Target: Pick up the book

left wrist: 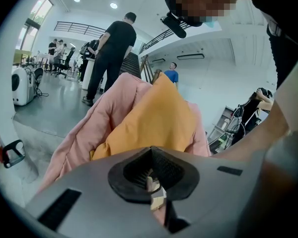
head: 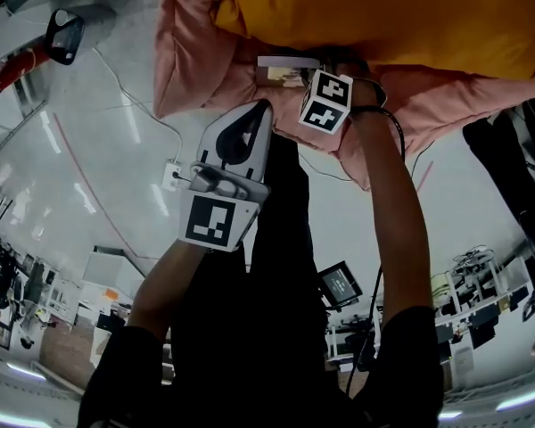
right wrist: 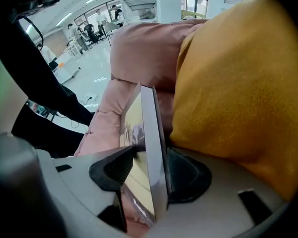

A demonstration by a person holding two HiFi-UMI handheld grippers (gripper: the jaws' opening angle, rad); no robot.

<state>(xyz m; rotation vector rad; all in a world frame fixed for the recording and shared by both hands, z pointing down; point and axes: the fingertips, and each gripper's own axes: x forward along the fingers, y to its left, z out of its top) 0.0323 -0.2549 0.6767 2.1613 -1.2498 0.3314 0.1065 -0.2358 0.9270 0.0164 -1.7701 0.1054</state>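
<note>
**Book** (right wrist: 148, 128): thin and grey-edged with a pale cover. It stands on edge in the fold between quilt and pillow, with its cover towards the quilt and its back against the pillow.

**Right tool** (right wrist: 150, 157): points steeply down and is closed on the book near its lower end. One black pad (right wrist: 114, 167) is on the cover and the other is on the back. Its marker cube (head: 327, 101) shows in the head view just beside the book.

**Left tool** (head: 260, 110): jaws together with nothing gripped. Its tips are near the quilt's edge, apart from the book.

**Quilt** (right wrist: 139, 53): pink and padded, bunched up under and around the pillow.

**Pillow** (right wrist: 233, 83): orange, lying on the quilt.

**Floor** (head: 89, 150): pale and glossy. A thin white cable (head: 138, 105) runs across it to a socket block (head: 173, 176).

**Background**: a person in black (left wrist: 111, 53) stands beyond the quilt, facing away.
</note>
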